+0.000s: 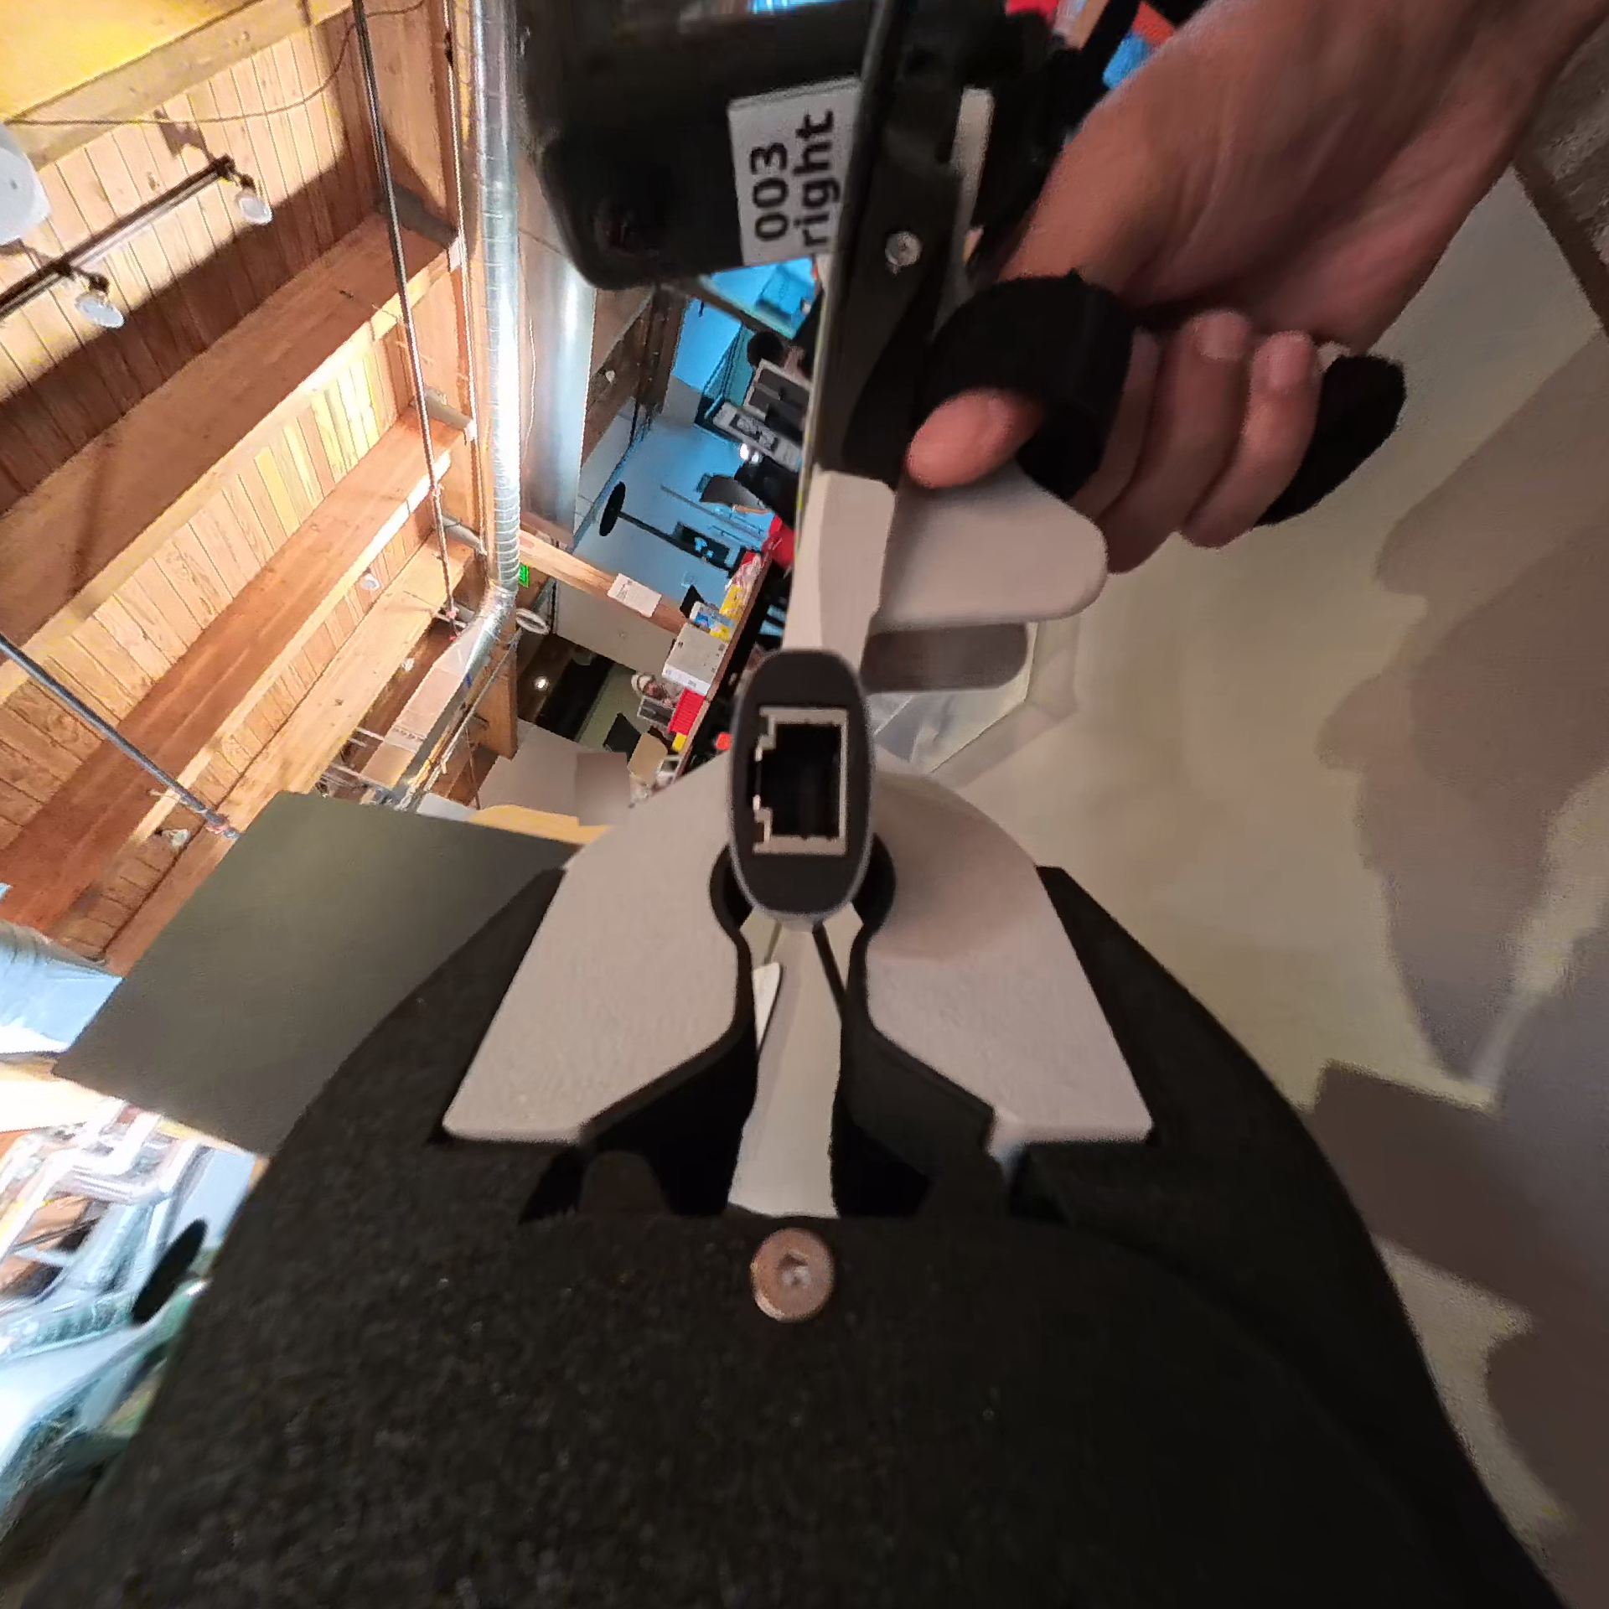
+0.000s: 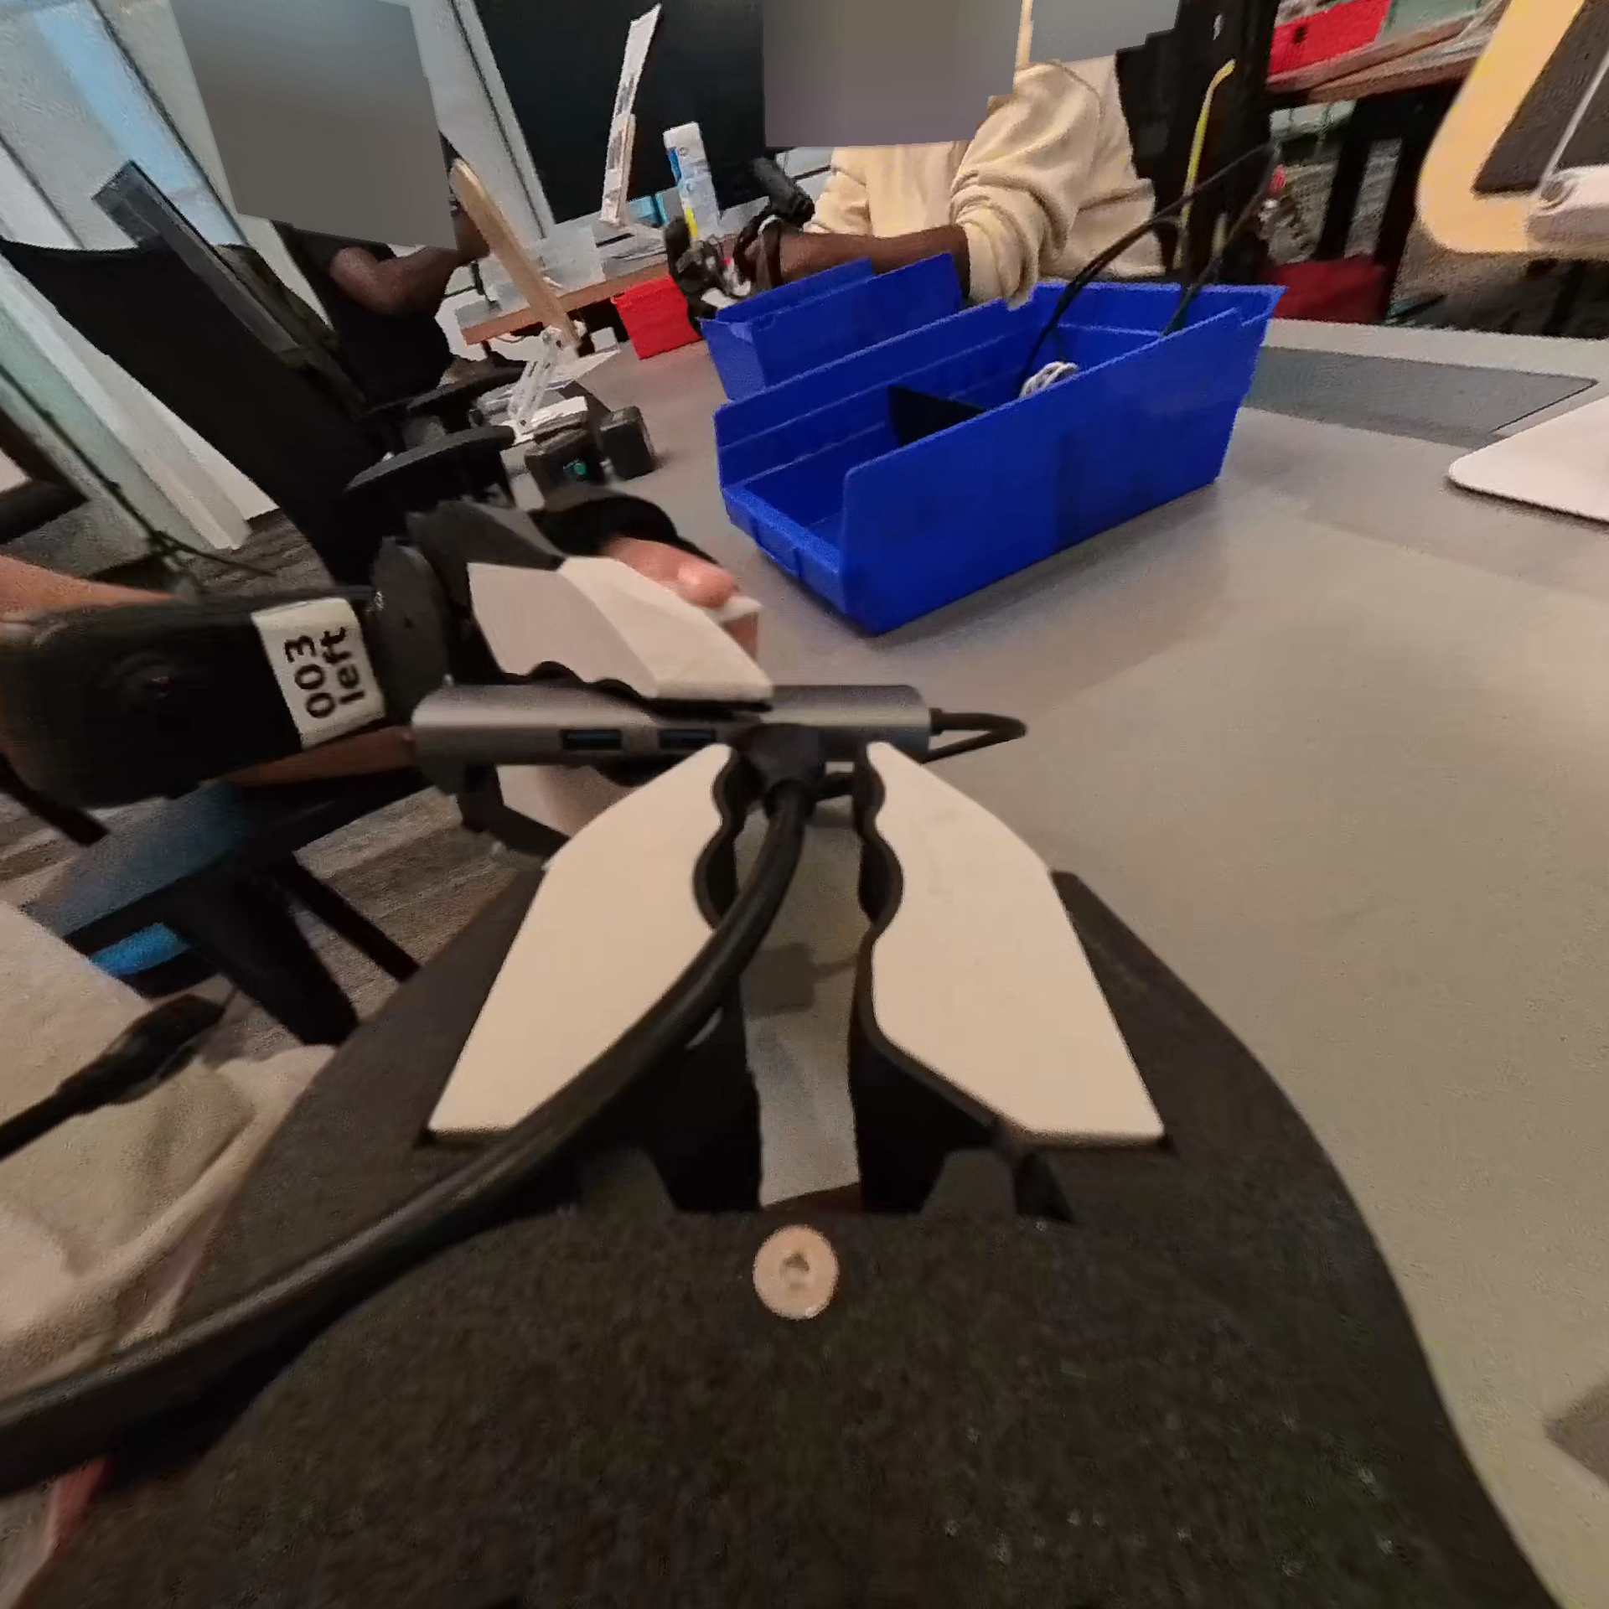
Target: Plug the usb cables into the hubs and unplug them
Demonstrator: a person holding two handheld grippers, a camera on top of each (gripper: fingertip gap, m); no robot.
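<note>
Plug meeting hub, held above the table edge

The grey hub [image 2: 662,727] is being pinched flat by the left gripper [image 2: 696,696], its end port facing the left wrist camera [image 1: 799,784]. The black plug [image 2: 784,749] is sitting at the hub's side, with the right gripper [image 2: 797,766] closing around it and the cable [image 2: 609,1045] trailing back between its fingers; whether it is fully seated cannot be told. Judging by this, the push or pull should be running straight along the port, with the left holding firm. The hand [image 1: 1236,287] is gripping the right gripper's handle. The blue bins [image 2: 984,453] are standing well apart on the table [image 2: 1306,784].
</note>
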